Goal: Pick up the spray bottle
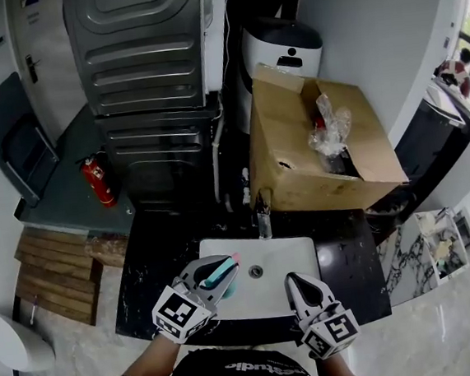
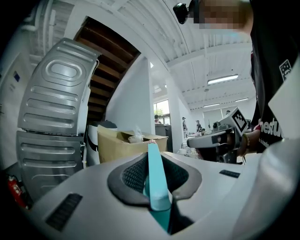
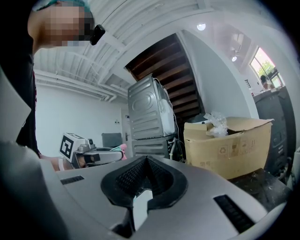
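teal spray bottle (image 1: 218, 272), pink at its tip, lies lengthwise between the jaws of my left gripper (image 1: 225, 270), which are clamped on it above the left edge of the white sink (image 1: 266, 300). my right gripper (image 1: 297, 279) hangs over the sink's right edge, jaws together on nothing, apart from the bottle.

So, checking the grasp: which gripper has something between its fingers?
The left gripper: a slim teal object is clamped between its fingers. The right gripper is shut with nothing in it.
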### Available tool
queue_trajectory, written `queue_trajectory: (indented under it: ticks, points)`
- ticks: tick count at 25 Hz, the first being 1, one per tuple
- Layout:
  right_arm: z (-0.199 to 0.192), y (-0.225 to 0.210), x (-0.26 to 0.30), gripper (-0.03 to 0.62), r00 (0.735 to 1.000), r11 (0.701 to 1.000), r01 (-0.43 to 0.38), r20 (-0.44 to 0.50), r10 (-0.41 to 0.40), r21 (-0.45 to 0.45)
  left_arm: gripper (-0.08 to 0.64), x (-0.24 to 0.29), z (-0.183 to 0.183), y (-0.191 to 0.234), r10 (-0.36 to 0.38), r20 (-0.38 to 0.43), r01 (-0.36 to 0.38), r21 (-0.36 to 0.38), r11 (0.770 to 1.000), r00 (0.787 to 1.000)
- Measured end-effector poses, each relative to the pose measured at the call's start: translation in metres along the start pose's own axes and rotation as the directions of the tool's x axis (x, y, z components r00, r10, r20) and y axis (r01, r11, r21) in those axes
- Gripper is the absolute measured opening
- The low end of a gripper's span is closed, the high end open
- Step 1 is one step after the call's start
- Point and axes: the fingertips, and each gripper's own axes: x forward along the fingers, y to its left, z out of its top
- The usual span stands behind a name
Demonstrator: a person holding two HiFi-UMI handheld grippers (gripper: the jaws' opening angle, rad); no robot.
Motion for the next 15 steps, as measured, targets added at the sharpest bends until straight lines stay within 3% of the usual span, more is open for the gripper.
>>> queue_trajectory:
  ticks: [5,15]
  points:
    - [-0.0100,-0.0057,-0.0010,0.037,1.000,1.000,0.008,-0.013,-0.008,0.005,0.075,0.0016,-0.0058,-0.0114,-0.022,-0.014,0.022,-0.010,1.000,1.000]
    - [-0.0065,-0.0073,0.0046,0.037,1.000,0.998,0.010,-0.020,-0.012,-0.056,0.075,-0.0065,-0.0034,-0.0056,0.017,0.001,-0.017,-0.025,1.000,1.000]
